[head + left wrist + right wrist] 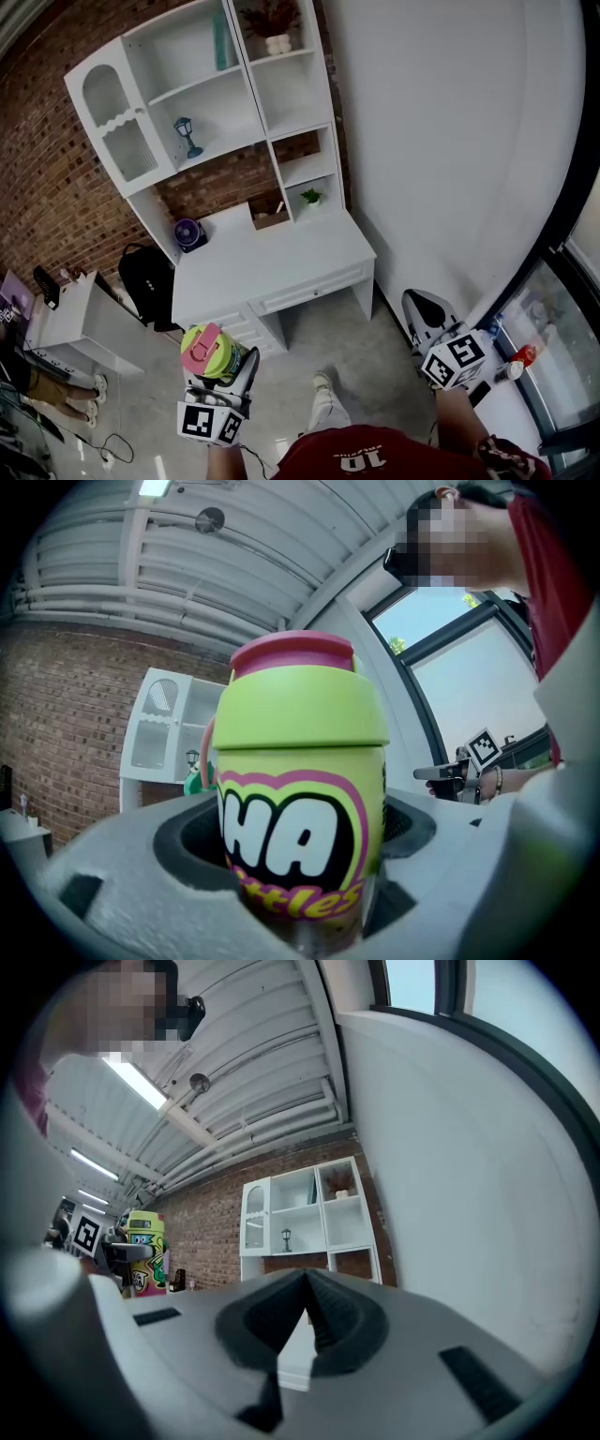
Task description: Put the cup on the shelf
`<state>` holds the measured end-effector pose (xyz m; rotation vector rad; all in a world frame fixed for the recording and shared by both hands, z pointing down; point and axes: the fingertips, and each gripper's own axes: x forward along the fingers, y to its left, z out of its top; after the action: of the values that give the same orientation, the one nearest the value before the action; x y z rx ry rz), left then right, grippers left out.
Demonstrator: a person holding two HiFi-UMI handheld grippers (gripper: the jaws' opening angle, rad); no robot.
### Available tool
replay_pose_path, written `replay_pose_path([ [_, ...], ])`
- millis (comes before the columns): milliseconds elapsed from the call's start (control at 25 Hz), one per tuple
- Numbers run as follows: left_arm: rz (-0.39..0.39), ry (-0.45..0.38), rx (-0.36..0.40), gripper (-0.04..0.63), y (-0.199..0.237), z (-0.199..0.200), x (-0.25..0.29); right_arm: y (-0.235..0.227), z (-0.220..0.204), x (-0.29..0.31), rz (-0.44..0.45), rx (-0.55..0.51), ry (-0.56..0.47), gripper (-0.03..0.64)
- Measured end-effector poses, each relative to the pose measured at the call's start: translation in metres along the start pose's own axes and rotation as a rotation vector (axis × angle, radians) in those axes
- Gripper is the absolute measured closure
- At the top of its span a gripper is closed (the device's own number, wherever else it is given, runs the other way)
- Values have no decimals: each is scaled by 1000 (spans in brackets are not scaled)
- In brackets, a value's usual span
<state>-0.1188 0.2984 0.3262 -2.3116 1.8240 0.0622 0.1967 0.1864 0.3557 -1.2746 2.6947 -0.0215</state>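
Left gripper [223,382] held the cup [212,351] in wide jaws at 7 o'clock, far from the shelf [202,103] at 11; right gripper [424,314] closed, empty; a loose grip might drop it.

Daylight from the window [450,653] and ceiling strip lights [141,1089] lit the room evenly, with strong fisheye bending and dark corners.

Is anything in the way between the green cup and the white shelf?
Nothing that shows. The left gripper holds the cup, and only floor lies before the desk. The shelf stands on the desk's back edge, so the cup would go over the desk.
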Motion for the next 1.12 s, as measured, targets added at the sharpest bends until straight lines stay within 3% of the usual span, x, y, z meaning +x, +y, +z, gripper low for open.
replay_pose_path([
  [720, -43, -1, -61, 180, 20, -26, 52, -15, -14, 23, -31, 1, 16, 612],
  [1120, -66, -8, -67, 181, 59, -47, 139, -45, -4, 111, -23, -28, 17, 612],
])
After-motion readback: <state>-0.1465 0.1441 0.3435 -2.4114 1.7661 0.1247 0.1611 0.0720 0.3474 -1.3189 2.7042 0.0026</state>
